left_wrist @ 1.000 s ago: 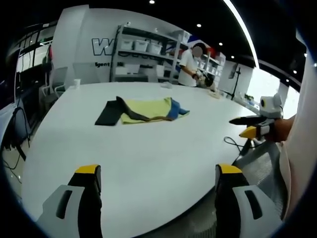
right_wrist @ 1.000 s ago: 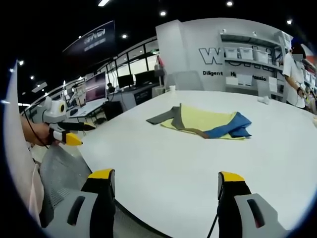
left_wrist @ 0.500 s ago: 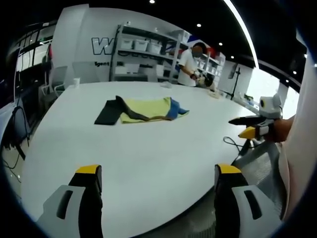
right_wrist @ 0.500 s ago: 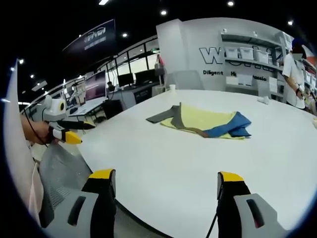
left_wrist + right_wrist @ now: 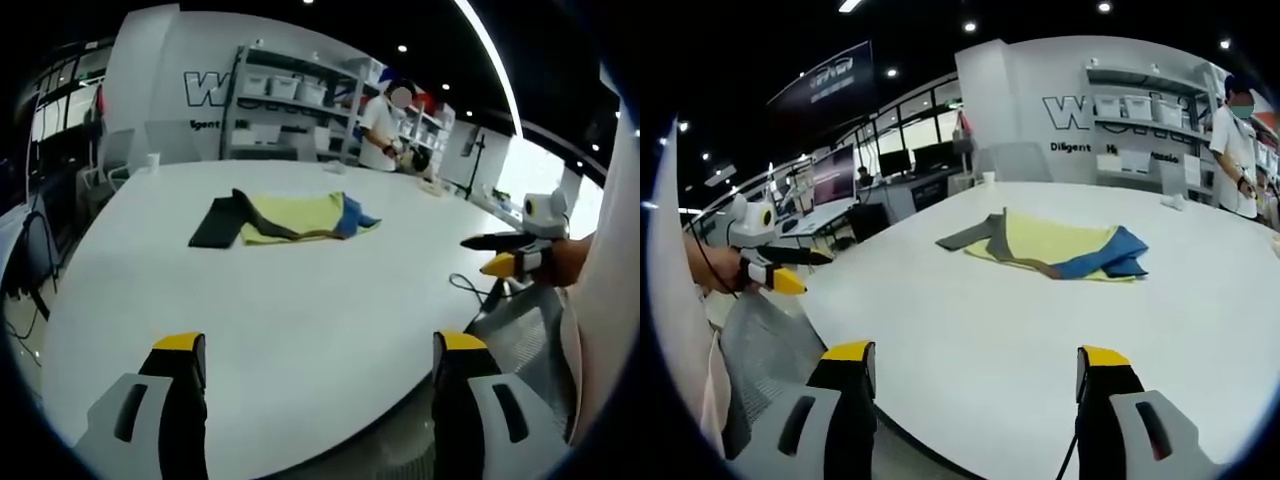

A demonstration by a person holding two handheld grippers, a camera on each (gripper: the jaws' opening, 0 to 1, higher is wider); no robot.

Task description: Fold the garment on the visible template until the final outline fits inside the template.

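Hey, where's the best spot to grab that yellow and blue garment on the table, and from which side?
Probably the blue end of the garment: it bunches up into a raised fold, while the yellow middle lies flat. Come in low from the near table edge with the right gripper, whose jaws are open.

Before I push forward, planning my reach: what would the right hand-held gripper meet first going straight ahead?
Bare table first, then probably the garment farther on; depth is hard to judge.

Garment (image 5: pixel 291 219) folds hide lower layers; template under garment not discernible; shelf bins (image 5: pixel 285 91) blurred.
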